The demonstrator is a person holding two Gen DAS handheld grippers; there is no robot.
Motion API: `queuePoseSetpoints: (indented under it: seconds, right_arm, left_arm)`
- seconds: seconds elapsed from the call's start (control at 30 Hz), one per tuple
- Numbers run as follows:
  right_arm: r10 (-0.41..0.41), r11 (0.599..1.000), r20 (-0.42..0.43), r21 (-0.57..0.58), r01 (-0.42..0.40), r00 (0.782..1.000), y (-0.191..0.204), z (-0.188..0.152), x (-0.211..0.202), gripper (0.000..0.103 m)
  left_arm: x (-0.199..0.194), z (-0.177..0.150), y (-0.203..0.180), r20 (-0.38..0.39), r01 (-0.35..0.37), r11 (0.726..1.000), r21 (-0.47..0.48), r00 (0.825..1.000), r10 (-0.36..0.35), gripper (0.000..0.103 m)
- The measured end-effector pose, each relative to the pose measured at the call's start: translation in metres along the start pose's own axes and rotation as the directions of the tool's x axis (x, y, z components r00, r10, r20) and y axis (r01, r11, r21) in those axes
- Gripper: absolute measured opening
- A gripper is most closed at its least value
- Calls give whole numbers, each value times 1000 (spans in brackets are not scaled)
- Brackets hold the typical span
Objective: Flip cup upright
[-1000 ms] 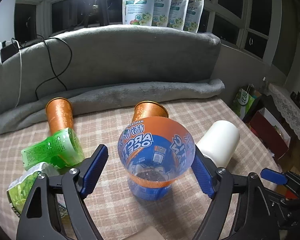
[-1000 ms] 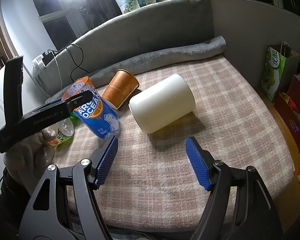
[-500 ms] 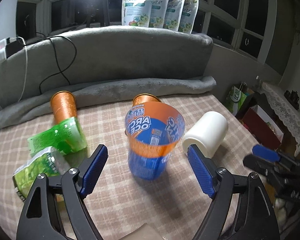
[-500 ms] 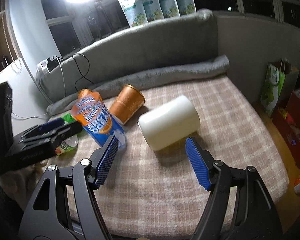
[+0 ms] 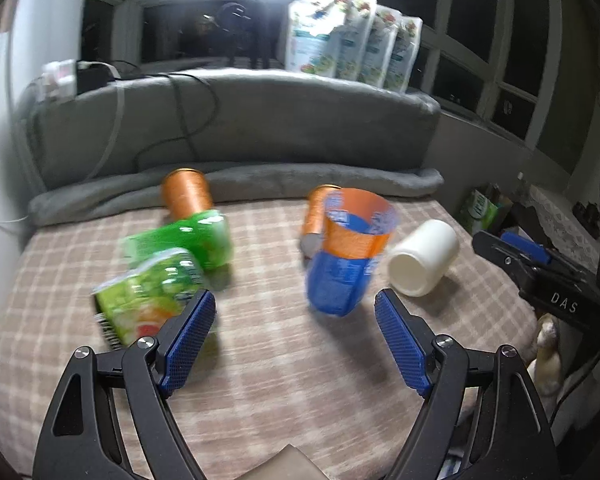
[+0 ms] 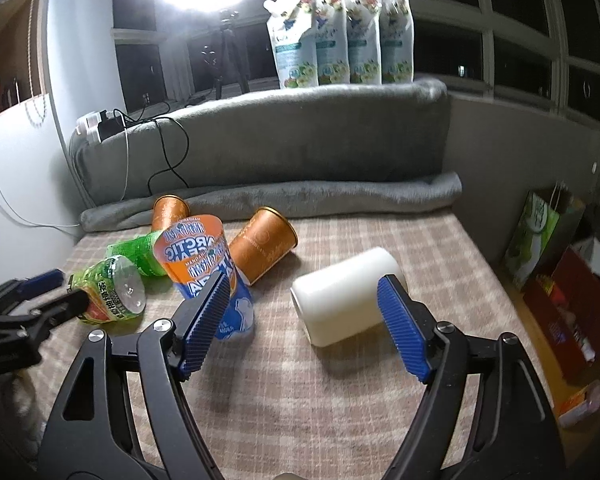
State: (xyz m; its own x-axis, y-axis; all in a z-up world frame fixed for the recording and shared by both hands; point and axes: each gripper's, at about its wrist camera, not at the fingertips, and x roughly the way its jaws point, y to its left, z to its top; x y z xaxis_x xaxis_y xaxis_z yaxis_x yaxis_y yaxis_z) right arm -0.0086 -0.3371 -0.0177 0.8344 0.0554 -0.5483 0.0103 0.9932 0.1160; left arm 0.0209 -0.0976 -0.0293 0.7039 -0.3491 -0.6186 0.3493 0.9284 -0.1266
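Observation:
The orange and blue Arctic Ocean cup (image 5: pixel 346 254) stands upright on the checked cloth, mouth up; it also shows in the right wrist view (image 6: pixel 204 268). My left gripper (image 5: pixel 296 340) is open and empty, drawn back from the cup. My right gripper (image 6: pixel 300 328) is open and empty, with the white cup (image 6: pixel 346 294) lying on its side just beyond its fingers; the white cup also shows in the left wrist view (image 5: pixel 424 262).
Two orange paper cups (image 6: pixel 264 246) (image 5: pixel 186 198) lie on their sides near the grey rolled blanket (image 6: pixel 320 196). Two green cups (image 5: pixel 184 242) (image 5: pixel 152 294) lie at the left. Bags and a red box (image 6: pixel 560 292) stand off the right edge.
My left gripper has pulled back and away from the blue and orange cup, which stays standing. My right gripper has moved closer behind the white cup.

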Motion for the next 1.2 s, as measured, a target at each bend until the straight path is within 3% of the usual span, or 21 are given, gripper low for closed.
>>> queuePoseSetpoints:
  seconds: [0.13, 0.23, 0.33, 0.37, 0.57, 0.77, 1.07, 1.2]
  right_arm:
    - [-17, 1000, 37, -18, 18, 999, 8, 4, -3, 80]
    - [-27, 999, 61, -27, 28, 998, 13, 7, -5, 82]
    - [-30, 999, 95, -34, 33, 995, 17, 10, -9, 98]
    - [-36, 998, 116, -37, 41, 993, 19, 10, -11, 99]
    - [-90, 992, 202, -73, 107, 975, 33, 13, -20, 100]
    - [-99, 993, 223, -41, 110, 970, 33, 12, -20, 101]
    - [-112, 992, 227, -22, 120, 967, 27, 11, -18, 101]
    - [-114, 992, 226, -23, 122, 967, 27, 10, -18, 101]
  left_arm:
    - [-17, -1, 15, 77, -66, 997, -36, 995, 68, 82]
    - [-34, 2, 20, 172, -142, 989, -46, 974, 148, 83]
    - [-46, 4, 24, 240, -195, 980, -50, 950, 201, 86]
    - [-50, 5, 25, 257, -203, 977, -57, 943, 211, 86]
    - [-59, 8, 29, 306, -226, 971, -76, 922, 239, 87]
    - [-64, 6, 26, 338, -237, 968, -85, 907, 252, 88]
    - [-58, 5, 28, 314, -232, 968, -96, 916, 251, 88]
    - [-59, 5, 27, 322, -245, 965, -96, 909, 263, 88]
